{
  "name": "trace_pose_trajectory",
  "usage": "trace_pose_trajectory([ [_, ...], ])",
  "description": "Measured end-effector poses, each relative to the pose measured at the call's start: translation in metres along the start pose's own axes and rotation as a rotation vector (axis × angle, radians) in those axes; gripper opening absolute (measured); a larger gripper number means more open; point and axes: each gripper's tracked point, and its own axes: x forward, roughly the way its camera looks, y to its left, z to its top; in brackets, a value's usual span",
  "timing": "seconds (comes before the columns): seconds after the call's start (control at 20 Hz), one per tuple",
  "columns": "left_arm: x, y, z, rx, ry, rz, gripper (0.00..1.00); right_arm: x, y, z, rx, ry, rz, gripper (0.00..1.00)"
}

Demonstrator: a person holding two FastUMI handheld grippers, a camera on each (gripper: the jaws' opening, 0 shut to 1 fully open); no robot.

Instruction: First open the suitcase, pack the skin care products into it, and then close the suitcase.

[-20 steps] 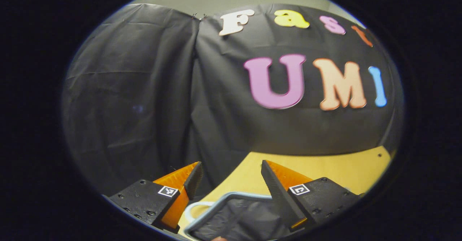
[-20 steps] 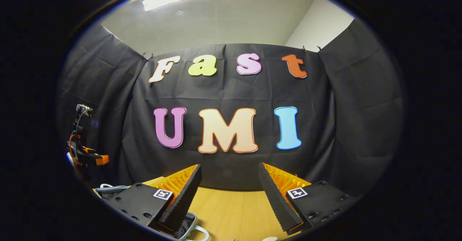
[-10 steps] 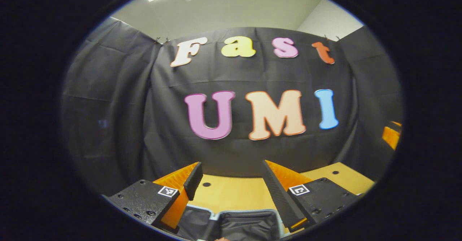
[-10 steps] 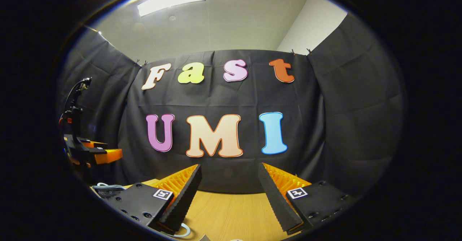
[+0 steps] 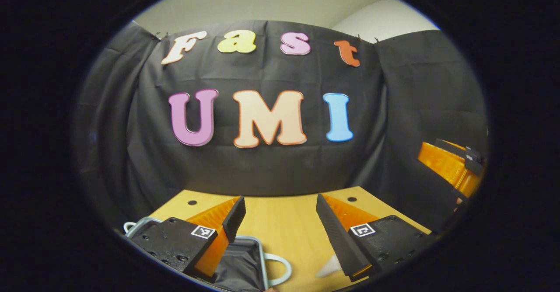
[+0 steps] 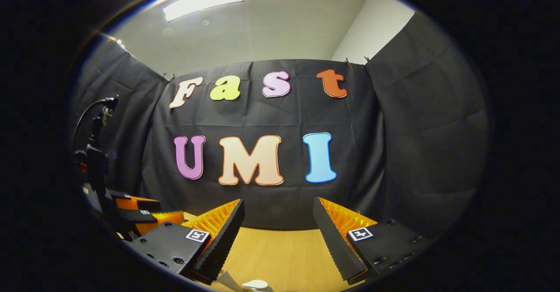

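The suitcase (image 5: 247, 261) lies at the bottom of the left gripper view, with a pale grey rim, dark fabric within it and a light loop handle (image 5: 280, 269) on its right side. My left gripper (image 5: 280, 209) hangs open above the suitcase's right edge and holds nothing. A white tip of a skin care product (image 5: 328, 268) peeks out beside its right finger. My right gripper (image 6: 278, 211) is open and empty over the wooden table (image 6: 280, 257), with a white product top (image 6: 256, 284) just below it. Each gripper shows in the other's view, the right gripper (image 5: 450, 165) and the left gripper (image 6: 131, 209).
The black booth cloth closes the back and both sides of the table (image 5: 280, 222). Small holes (image 5: 191, 203) dot the tabletop near the far edge. A cable arcs above the left gripper's body (image 6: 94, 152).
The left gripper view has swung to the right, so the suitcase slid from centre to lower left and the right gripper came into sight. In the right gripper view the left gripper looms larger and lower.
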Motion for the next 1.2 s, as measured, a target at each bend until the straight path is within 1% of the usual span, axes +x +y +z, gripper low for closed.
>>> trace_pose_trajectory([
  [0.1, 0.003, -0.019, -0.025, 0.005, 0.050, -0.022, 0.96, -0.005, -0.009, -0.004, -0.004, 0.012, -0.001, 0.99],
  [0.15, 0.004, -0.024, -0.035, 0.004, 0.070, -0.030, 1.00, -0.007, -0.014, -0.005, -0.011, 0.016, -0.004, 0.99],
  [0.2, 0.006, -0.030, -0.046, 0.000, 0.092, -0.037, 0.96, -0.009, -0.019, -0.006, -0.016, 0.018, -0.005, 0.99],
  [0.3, 0.008, -0.040, -0.075, -0.014, 0.152, -0.051, 0.96, -0.013, -0.028, -0.008, -0.023, 0.023, -0.013, 0.96],
  [0.35, 0.009, -0.047, -0.090, -0.022, 0.186, -0.060, 0.96, -0.014, -0.033, -0.010, -0.027, 0.029, -0.018, 1.00],
  [0.55, 0.001, -0.069, -0.144, -0.047, 0.305, -0.088, 0.96, -0.019, -0.046, -0.023, -0.045, 0.066, -0.039, 0.99],
  [0.85, 0.002, -0.077, -0.223, -0.054, 0.469, -0.102, 0.95, -0.023, -0.050, -0.036, -0.080, 0.106, -0.049, 0.99],
  [1.0, 0.001, -0.081, -0.254, -0.052, 0.533, -0.125, 0.95, -0.025, -0.042, -0.045, -0.092, 0.125, -0.033, 0.99],
  [1.05, 0.001, -0.083, -0.262, -0.061, 0.546, -0.128, 0.84, -0.026, -0.038, -0.047, -0.097, 0.129, -0.022, 0.99],
  [1.15, 0.002, -0.081, -0.266, -0.064, 0.548, -0.122, 0.51, -0.026, -0.030, -0.050, -0.110, 0.132, -0.002, 0.99],
  [1.2, 0.003, -0.084, -0.264, -0.067, 0.552, -0.149, 0.34, -0.025, -0.027, -0.051, -0.115, 0.131, 0.007, 0.99],
])
